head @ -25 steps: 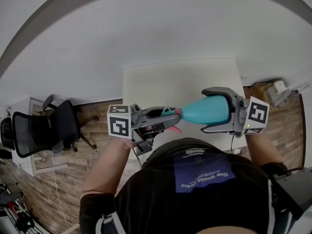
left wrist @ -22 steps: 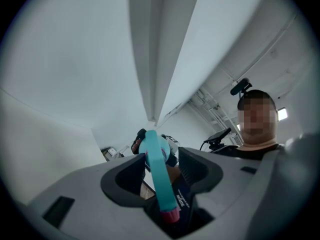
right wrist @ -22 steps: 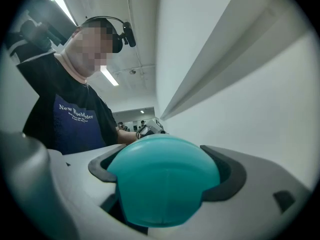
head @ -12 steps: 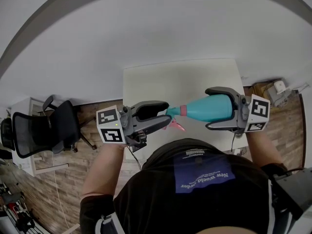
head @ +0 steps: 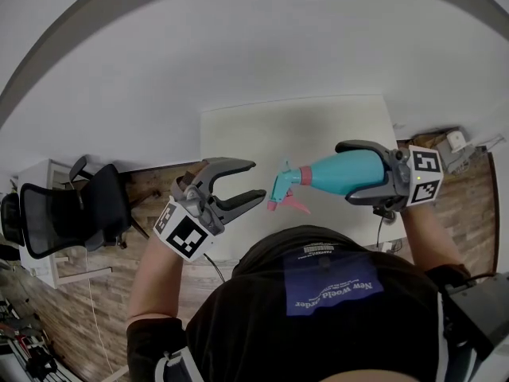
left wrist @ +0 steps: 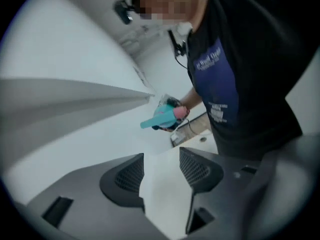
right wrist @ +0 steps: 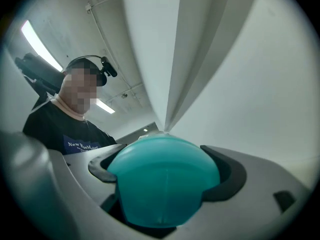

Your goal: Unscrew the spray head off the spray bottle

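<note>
The left tool point(head: 256, 179), carried on the bare left forearm point(head: 155, 277), had just been opening its jaws; they stood wide apart with nothing between them. The right tool point(head: 347, 174) faced the left tool, jaws clamped on the spray bottle point(head: 328, 175)

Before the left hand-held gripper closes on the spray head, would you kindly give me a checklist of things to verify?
1. Bottle secured: ok. The right hand-held gripper is shut on the spray bottle, with a jaw on each side of its body.
2. Left hand-held gripper ready: ok. Its jaws have just been opening, stand wide, and nothing is between them.
3. Spray head on the bottle: ok, it is attached at the pink collar.
4. How loose the thread is: cannot tell.
5. Spray head between the left jaws: not ok. It lies beyond the fingertips, with a gap.
6. Path to the head: ok. Only air lies between them, above the table.
</note>
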`<state>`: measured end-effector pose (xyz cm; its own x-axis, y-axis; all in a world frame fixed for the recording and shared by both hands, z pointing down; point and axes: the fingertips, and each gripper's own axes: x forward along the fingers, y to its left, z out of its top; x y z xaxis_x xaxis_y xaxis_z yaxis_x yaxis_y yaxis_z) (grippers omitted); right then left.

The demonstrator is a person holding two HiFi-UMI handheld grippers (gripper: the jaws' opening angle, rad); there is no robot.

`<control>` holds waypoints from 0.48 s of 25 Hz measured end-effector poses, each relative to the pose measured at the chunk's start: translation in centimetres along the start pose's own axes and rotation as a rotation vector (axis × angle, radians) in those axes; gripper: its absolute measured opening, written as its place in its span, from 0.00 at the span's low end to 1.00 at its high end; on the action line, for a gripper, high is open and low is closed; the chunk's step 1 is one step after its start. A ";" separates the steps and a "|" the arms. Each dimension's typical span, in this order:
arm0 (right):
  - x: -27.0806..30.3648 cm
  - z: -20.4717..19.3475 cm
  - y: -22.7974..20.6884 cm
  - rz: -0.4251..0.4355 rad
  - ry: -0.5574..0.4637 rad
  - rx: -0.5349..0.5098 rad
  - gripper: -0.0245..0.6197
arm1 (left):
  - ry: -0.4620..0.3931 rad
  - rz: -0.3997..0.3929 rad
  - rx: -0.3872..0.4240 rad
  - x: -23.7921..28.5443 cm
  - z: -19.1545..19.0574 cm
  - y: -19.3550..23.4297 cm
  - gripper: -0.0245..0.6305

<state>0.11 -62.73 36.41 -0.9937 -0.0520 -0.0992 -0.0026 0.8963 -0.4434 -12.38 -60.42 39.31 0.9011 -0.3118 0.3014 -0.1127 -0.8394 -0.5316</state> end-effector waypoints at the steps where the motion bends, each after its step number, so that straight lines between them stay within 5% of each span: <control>1: 0.0 0.0 0.0 0.007 -0.004 0.018 0.75 | 0.033 0.031 0.085 0.4 -0.1 0.0 0.36; 6: 0.3 -0.4 -0.3 0.036 -0.009 0.116 0.75 | 0.049 0.118 0.318 1.3 1.7 0.5 0.36; 12: 0.6 -1.0 -1.1 0.061 0.010 0.200 0.75 | 0.036 0.038 0.462 2.7 3.8 0.5 0.36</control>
<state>-0.62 -63.26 37.75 -0.9923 0.0049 -0.1234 0.0792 0.7923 -0.6049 -8.39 -60.00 36.93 0.8838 -0.3608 0.2977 0.0603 -0.5432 -0.8374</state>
